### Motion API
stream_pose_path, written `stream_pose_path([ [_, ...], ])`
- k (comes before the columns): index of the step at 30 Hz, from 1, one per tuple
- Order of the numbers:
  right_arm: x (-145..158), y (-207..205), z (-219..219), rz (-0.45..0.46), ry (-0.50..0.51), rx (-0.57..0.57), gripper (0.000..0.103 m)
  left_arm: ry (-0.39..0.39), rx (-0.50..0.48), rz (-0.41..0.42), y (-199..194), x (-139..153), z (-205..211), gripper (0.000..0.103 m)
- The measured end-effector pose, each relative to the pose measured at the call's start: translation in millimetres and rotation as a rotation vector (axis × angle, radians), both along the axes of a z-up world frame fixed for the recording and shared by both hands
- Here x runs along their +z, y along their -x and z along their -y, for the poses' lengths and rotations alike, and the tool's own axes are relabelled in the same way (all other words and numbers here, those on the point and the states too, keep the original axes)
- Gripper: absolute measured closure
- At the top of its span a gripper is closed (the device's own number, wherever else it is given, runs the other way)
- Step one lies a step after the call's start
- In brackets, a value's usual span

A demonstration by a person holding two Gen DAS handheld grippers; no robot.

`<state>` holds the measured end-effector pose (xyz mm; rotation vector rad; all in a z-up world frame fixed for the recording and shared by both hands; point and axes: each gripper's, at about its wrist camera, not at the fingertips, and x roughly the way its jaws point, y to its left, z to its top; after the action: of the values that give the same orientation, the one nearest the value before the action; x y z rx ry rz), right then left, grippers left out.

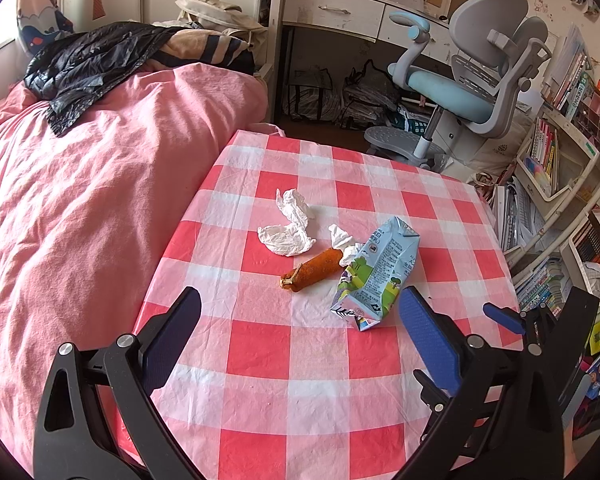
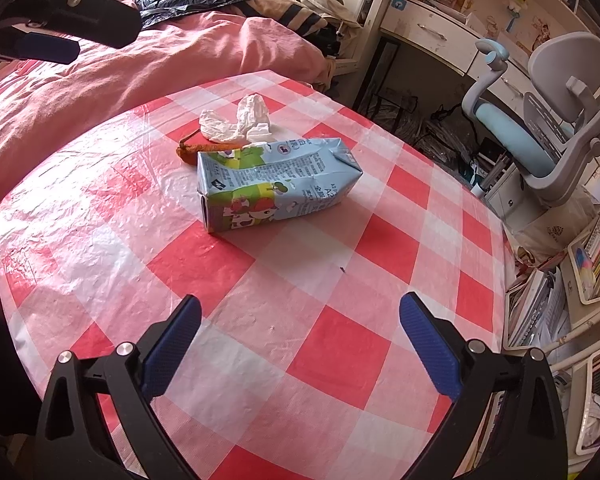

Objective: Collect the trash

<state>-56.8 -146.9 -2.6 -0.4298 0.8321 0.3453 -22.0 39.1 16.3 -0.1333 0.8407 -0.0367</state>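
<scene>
Both my left gripper [image 1: 300, 316] and right gripper [image 2: 300, 320] gape wide, empty. Nothing is collected: the crushed blue milk carton [image 2: 276, 184], orange peel-like scrap [image 1: 312, 270] and crumpled white tissues [image 1: 290, 226] lie mid-table.

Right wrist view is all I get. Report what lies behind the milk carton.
Observer: An orange food scrap lies full length behind the milk carton, one end toward it.
Operator: Report what is at that end.
Observer: A small tissue wad sits between that end and the carton. The larger tissue lies just beyond the scrap.
Operator: Give the left tongs' state.
Observer: The left tongs are open and empty, with their right pad close to the carton's near end.
</scene>
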Motion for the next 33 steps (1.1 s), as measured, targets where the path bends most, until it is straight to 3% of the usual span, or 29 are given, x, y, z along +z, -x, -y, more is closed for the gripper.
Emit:
stream_pose_path([
  [33, -3.8, 1.0, -5.1, -0.005, 0.02, 0.01, 0.008, -0.001, 0.001, -0.007, -6.5, 1.1, -1.1, 0.007],
])
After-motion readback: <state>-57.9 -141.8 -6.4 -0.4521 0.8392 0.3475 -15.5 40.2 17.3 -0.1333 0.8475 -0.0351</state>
